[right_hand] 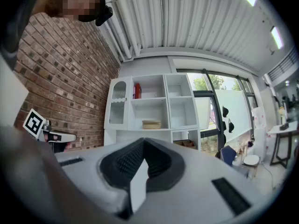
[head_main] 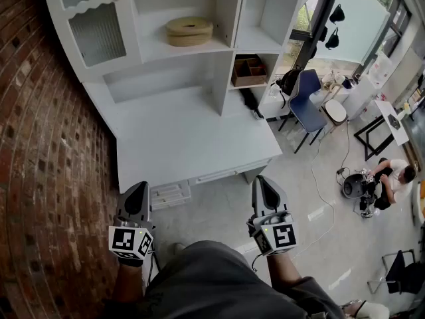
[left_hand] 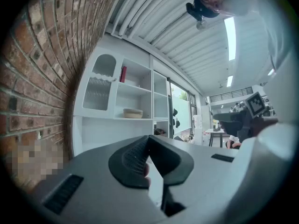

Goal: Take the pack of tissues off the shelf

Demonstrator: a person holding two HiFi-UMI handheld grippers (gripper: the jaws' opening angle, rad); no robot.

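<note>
The pack of tissues (head_main: 189, 30) is a flat beige bundle lying on the middle shelf of the white shelf unit (head_main: 226, 65). It shows small in the left gripper view (left_hand: 132, 113) and in the right gripper view (right_hand: 151, 124). My left gripper (head_main: 136, 193) is held low in front of the desk, far short of the shelf, with its jaws shut and empty (left_hand: 148, 164). My right gripper (head_main: 264, 186) hangs beside it at the same height, also shut on nothing (right_hand: 140, 164). Both point toward the shelf unit.
A brick wall (head_main: 46, 165) runs along the left. The white desk top (head_main: 179, 138) lies under the shelves, with a small drawer box (head_main: 169, 195) beneath. A wooden box (head_main: 249, 70) sits in a lower cubby. A blue chair (head_main: 307, 98) and a seated person (head_main: 392, 175) are at right.
</note>
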